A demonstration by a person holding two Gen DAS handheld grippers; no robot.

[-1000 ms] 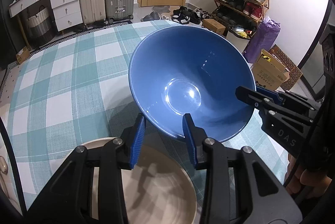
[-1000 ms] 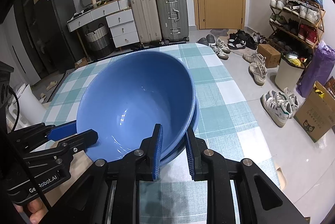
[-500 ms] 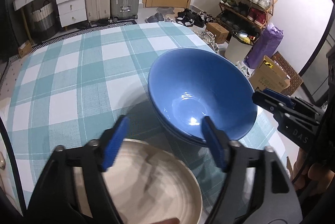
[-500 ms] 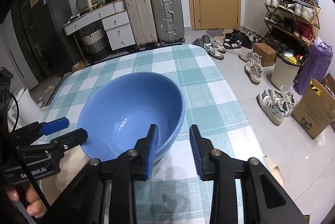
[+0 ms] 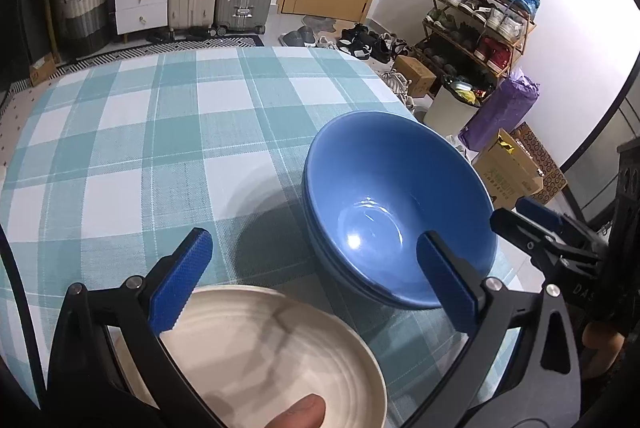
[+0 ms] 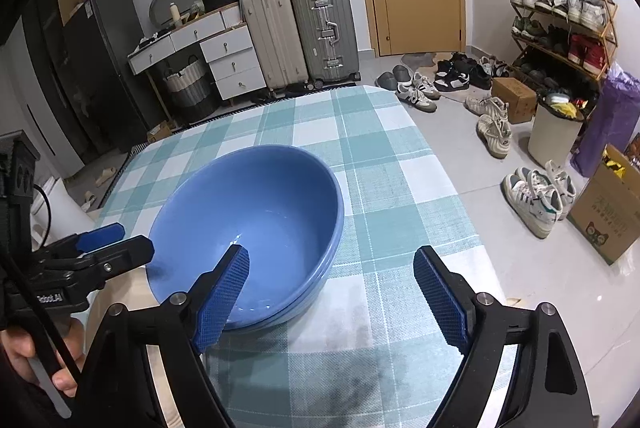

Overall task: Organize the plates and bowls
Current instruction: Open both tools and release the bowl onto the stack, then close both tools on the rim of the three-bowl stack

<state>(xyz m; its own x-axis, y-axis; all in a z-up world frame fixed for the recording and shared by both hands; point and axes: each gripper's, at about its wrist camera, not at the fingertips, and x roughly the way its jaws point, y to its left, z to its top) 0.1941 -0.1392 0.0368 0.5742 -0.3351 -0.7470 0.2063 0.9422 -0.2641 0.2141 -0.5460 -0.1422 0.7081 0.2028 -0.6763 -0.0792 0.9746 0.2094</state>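
Blue bowls (image 5: 396, 212) sit nested in a stack on the checked tablecloth (image 5: 160, 132); the stack also shows in the right wrist view (image 6: 256, 228). A cream plate (image 5: 260, 360) lies at the near edge, under my left gripper (image 5: 316, 280), which is open and empty just in front of the bowls. My right gripper (image 6: 332, 292) is open and empty, over the cloth at the near right side of the stack. Each gripper shows in the other's view, the right one (image 5: 536, 224) and the left one (image 6: 104, 248).
The table's right edge (image 6: 460, 196) drops to a floor with shoes (image 6: 536, 196), a white bin (image 6: 554, 132) and a cardboard box (image 6: 608, 216). Suitcases (image 6: 300, 36), drawers and a shoe rack (image 6: 560, 12) stand against the walls beyond the table.
Both grippers have let go of the top blue bowl, which now rests level in the stack. Both have opened wide and drawn back from the bowls.
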